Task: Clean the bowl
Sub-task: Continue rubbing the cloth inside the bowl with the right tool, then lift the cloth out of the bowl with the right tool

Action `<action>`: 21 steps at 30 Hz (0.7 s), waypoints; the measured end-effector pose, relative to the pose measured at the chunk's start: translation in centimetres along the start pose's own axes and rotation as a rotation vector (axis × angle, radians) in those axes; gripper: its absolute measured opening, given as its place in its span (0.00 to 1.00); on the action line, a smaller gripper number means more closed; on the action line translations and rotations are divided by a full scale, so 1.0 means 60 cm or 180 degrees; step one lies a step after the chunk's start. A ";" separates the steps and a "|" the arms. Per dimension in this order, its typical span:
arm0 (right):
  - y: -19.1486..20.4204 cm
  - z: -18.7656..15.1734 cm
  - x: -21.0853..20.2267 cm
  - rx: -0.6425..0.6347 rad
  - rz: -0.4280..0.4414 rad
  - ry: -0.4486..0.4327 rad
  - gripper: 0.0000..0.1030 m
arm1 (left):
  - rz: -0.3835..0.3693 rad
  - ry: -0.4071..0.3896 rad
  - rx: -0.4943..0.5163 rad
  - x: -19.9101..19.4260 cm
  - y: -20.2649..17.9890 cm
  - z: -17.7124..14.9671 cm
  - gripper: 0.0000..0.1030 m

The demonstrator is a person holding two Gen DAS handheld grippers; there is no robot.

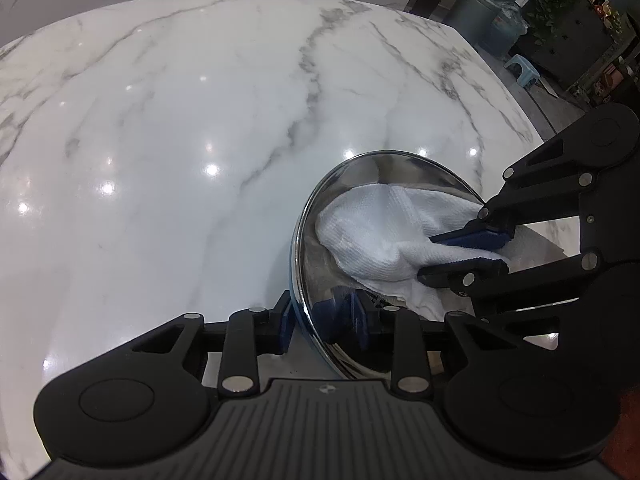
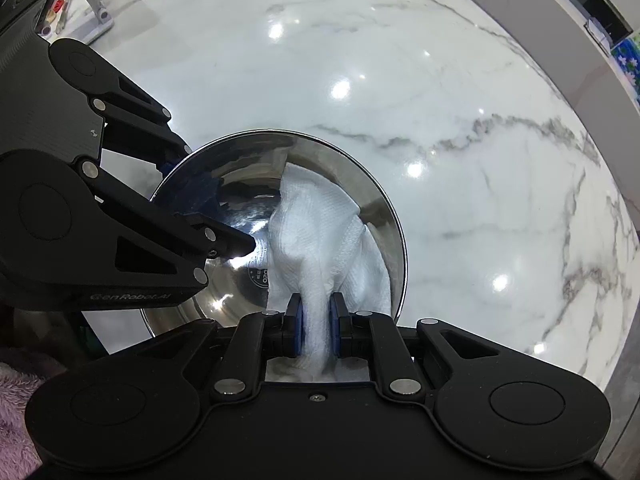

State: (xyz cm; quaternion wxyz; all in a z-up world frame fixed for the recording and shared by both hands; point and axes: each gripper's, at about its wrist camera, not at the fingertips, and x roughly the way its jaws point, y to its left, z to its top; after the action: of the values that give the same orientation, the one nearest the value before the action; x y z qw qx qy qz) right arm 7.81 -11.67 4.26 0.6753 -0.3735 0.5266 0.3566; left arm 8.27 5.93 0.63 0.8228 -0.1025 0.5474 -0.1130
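A shiny steel bowl [image 1: 340, 344] stands on the marble table, also in the right wrist view [image 2: 320, 160]. My left gripper [image 1: 308, 320] is shut on the bowl's near rim, one blue pad outside and one inside; it enters the right wrist view from the left [image 2: 208, 204]. My right gripper [image 2: 318, 320] is shut on a white cloth [image 2: 320, 240] that is pressed into the bowl. In the left wrist view the right gripper [image 1: 472, 248] comes in from the right, holding the cloth [image 1: 372, 232] inside the bowl.
The white marble table [image 1: 180, 120] spreads to the left and far side. A metal stand [image 2: 96, 8] is at its far left corner. A purple fluffy cloth [image 2: 16, 412] lies at the lower left. Plants and a bin [image 1: 500, 20] stand beyond the table.
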 end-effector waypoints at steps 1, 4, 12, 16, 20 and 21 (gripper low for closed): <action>0.000 0.000 0.000 0.0005 0.0002 0.0007 0.11 | 0.0008 -0.0019 -0.0019 -0.001 0.001 0.001 0.21; 0.000 -0.001 0.000 0.0061 0.0121 0.0063 0.11 | 0.0039 -0.0097 -0.0093 -0.004 0.005 0.003 0.17; -0.035 -0.008 0.004 0.0858 0.1193 0.0063 0.12 | 0.0126 -0.0203 -0.0097 -0.006 0.001 0.008 0.15; -0.043 -0.014 0.021 0.0811 0.1123 0.0108 0.10 | 0.0125 -0.0205 -0.0087 -0.006 0.000 0.007 0.15; -0.049 -0.008 0.040 0.0518 0.0792 0.0106 0.10 | 0.0130 -0.0204 -0.0071 -0.006 0.002 0.007 0.15; -0.046 -0.007 0.041 0.0459 0.0715 0.0096 0.10 | 0.0131 -0.0204 -0.0068 -0.006 0.002 0.008 0.15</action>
State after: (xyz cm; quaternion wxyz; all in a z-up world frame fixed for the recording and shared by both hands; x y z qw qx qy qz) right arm 10.50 -13.09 2.15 0.6482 -0.2680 0.5995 0.3855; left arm 8.57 6.18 1.08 0.8410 -0.1035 0.5239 -0.0869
